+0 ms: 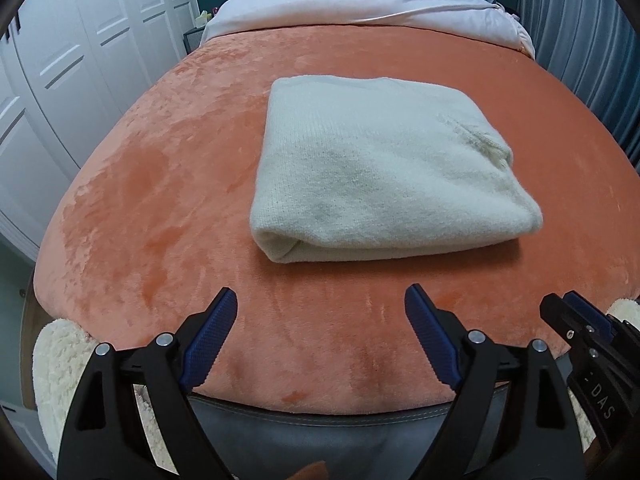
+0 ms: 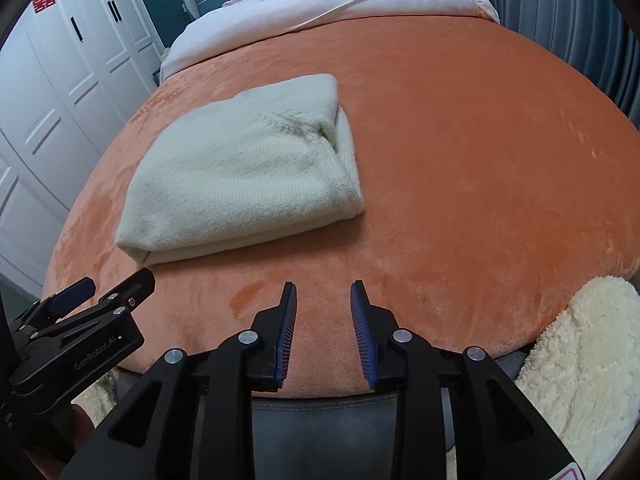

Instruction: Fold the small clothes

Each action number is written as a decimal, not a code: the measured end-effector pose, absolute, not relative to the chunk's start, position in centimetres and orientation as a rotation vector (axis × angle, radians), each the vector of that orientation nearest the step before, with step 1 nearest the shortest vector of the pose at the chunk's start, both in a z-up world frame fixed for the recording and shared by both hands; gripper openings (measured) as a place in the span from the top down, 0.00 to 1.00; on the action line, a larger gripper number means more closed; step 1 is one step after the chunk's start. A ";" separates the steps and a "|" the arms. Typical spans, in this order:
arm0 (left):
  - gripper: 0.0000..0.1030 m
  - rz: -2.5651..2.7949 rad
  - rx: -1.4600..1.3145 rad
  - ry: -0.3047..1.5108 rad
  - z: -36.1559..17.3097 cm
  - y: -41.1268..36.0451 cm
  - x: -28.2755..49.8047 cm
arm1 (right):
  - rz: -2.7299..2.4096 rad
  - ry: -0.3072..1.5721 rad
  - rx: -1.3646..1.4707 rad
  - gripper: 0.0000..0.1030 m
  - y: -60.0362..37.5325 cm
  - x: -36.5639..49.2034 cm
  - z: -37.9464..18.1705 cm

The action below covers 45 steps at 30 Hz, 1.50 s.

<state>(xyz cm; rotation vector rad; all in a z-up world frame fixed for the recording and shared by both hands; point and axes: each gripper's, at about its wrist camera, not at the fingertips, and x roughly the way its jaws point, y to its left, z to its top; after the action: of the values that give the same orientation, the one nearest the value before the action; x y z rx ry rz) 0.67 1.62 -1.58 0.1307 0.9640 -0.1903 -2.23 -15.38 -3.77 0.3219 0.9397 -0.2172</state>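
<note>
A cream knitted garment (image 1: 372,168) lies folded into a thick rectangle on the orange blanket (image 1: 160,208); it also shows in the right wrist view (image 2: 244,172). My left gripper (image 1: 320,300) is wide open and empty, held near the bed's front edge, a little short of the garment. It also shows at the left of the right wrist view (image 2: 112,284). My right gripper (image 2: 324,292) is partly open and empty, near the front edge, to the right of the garment. It also shows at the right edge of the left wrist view (image 1: 560,308).
The orange blanket (image 2: 480,160) covers the bed; a white-pink duvet (image 1: 360,4) lies bunched at the far end. White wardrobe doors (image 1: 60,80) stand left, blue curtains (image 2: 560,20) right. Fluffy cream fabric (image 2: 580,352) lies at the front corners.
</note>
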 end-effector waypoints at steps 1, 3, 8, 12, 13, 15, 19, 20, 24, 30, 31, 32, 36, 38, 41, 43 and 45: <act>0.15 -0.192 0.128 0.957 -1.6 1.7 0.5 | -0.216 0.932 0.313 0.69 -15.1 -2.4 -3.7; 0.14 -0.188 0.125 0.936 -1.6 1.7 -0.1 | -0.218 0.918 0.293 0.64 -14.5 -2.6 -3.7; 0.13 -0.184 0.149 0.879 -1.9 1.7 -1.3 | -0.234 0.883 0.251 0.56 -13.2 -3.2 -3.9; 0.11 -0.171 0.147 0.858 -2.0 1.8 -1.7 | -0.226 0.871 0.224 0.55 -12.7 -3.4 -4.0; 0.10 -0.170 0.145 0.854 -2.0 1.8 -1.8 | -0.227 0.868 0.219 0.55 -12.6 -3.5 -4.0; 0.10 -0.170 0.139 0.850 -1.9 1.9 -1.8 | -0.229 0.865 0.220 0.54 -12.4 -3.6 -3.9; 0.10 -0.170 0.133 0.846 -1.7 1.9 -1.8 | -0.236 0.856 0.225 0.54 -12.2 -3.9 -3.7; 0.10 -0.169 0.135 0.843 -1.7 1.8 -1.9 | -0.236 0.855 0.225 0.54 -12.3 -3.9 -3.7; 0.10 -0.167 0.137 0.841 -1.6 1.8 -2.0 | -0.234 0.855 0.226 0.54 -12.5 -3.9 -3.7; 0.10 -0.166 0.124 0.852 -1.5 1.8 -2.1 | -0.235 0.851 0.232 0.54 -12.4 -4.0 -3.6; 0.10 -0.166 0.126 0.852 -1.5 1.9 -2.1 | -0.237 0.851 0.232 0.54 -12.3 -4.0 -3.6; 0.10 -0.167 0.125 0.853 -1.5 1.9 -2.1 | -0.237 0.852 0.234 0.54 -12.2 -4.0 -3.7; 0.10 -0.167 0.126 0.856 -1.5 1.9 -2.1 | -0.238 0.853 0.236 0.54 -12.2 -4.1 -3.7; 0.10 -0.167 0.127 0.858 -1.6 2.0 -2.0 | -0.237 0.855 0.236 0.54 -12.2 -4.1 -3.6; 0.10 -0.167 0.128 0.859 -1.6 2.0 -2.0 | -0.240 0.858 0.236 0.54 -12.1 -4.1 -3.6; 0.10 -0.164 0.131 0.859 -1.6 2.0 -2.0 | -0.240 0.859 0.236 0.54 -12.0 -4.2 -3.7; 0.10 -0.163 0.136 0.858 -1.7 1.9 -1.9 | -0.240 0.860 0.236 0.54 -12.0 -4.2 -3.7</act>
<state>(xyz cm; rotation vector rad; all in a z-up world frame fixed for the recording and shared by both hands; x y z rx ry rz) -1.93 1.91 -1.66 0.1359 0.8584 -0.1629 -4.20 -11.97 -3.67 0.2360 0.8600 -0.2400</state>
